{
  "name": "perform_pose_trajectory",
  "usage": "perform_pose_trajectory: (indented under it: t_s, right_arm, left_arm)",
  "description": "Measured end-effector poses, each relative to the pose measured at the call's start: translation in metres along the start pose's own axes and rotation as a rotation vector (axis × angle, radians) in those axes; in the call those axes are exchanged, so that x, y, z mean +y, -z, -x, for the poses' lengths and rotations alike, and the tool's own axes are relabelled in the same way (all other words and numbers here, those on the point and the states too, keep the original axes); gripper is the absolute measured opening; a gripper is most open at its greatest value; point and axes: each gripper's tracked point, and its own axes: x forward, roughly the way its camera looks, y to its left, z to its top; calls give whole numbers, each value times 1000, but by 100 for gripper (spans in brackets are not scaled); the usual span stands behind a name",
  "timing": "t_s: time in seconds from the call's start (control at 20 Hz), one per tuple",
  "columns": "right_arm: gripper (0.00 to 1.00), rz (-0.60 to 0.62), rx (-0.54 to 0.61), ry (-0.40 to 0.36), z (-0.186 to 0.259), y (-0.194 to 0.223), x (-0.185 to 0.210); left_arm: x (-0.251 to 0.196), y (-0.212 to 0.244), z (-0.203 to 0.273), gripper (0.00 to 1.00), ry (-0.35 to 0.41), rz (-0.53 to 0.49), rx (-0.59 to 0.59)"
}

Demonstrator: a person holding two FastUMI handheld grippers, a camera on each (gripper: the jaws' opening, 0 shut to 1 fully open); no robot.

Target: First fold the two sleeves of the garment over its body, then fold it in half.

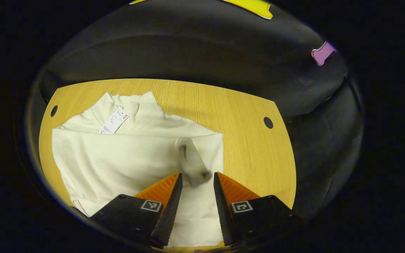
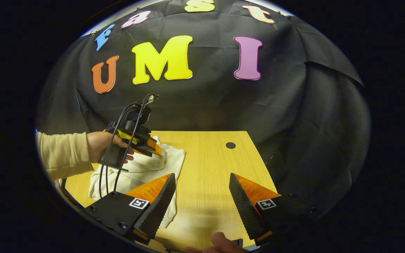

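The garment (image 1: 132,154) is a white top lying flat on the wooden worktop (image 1: 251,147), collar toward the booth's wall and a paper tag (image 1: 114,121) resting on the collar area. One sleeve (image 1: 193,165) lies folded across the body, its cuff near the garment's right-hand edge in the left gripper view. Two round cable holes mark the worktop's far corners, one (image 1: 268,122) well apart from the garment on bare wood, the other (image 1: 53,111) just beyond the garment's shoulder.

The left gripper (image 1: 197,179) is above the garment with its jaws moderately open. The sleeve cuff lies between the fingertips, and neither finger visibly presses on the fabric. In the right gripper view, a hand (image 2: 102,144) with a light sleeve holds this gripper over the garment, and cables (image 2: 118,154) trail from it.

The right gripper (image 2: 202,182) is beside the garment, over bare worktop, jaws wide open and holding nothing. One finger (image 2: 156,200) overlaps the garment's edge in that view; contact cannot be determined.
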Motion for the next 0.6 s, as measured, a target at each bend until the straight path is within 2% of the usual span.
perform_pose_trajectory:
  t_s: [0.15,0.2,0.3,0.6]
  right_arm:
    - [95,4,0,1,4,1,11]
    - [95,6,1,-1,4,2,15]
    - [95,9,1,-6,6,3,27]
    - [95,38,-4,-37,10,5,73]
  left_arm:
    - [6,7,27,75,10,10,-33]
    - [11,7,37,89,5,7,-55]
    - [29,7,61,99,-24,-15,-107]
    - [104,-8,160,99,-175,-93,-404]
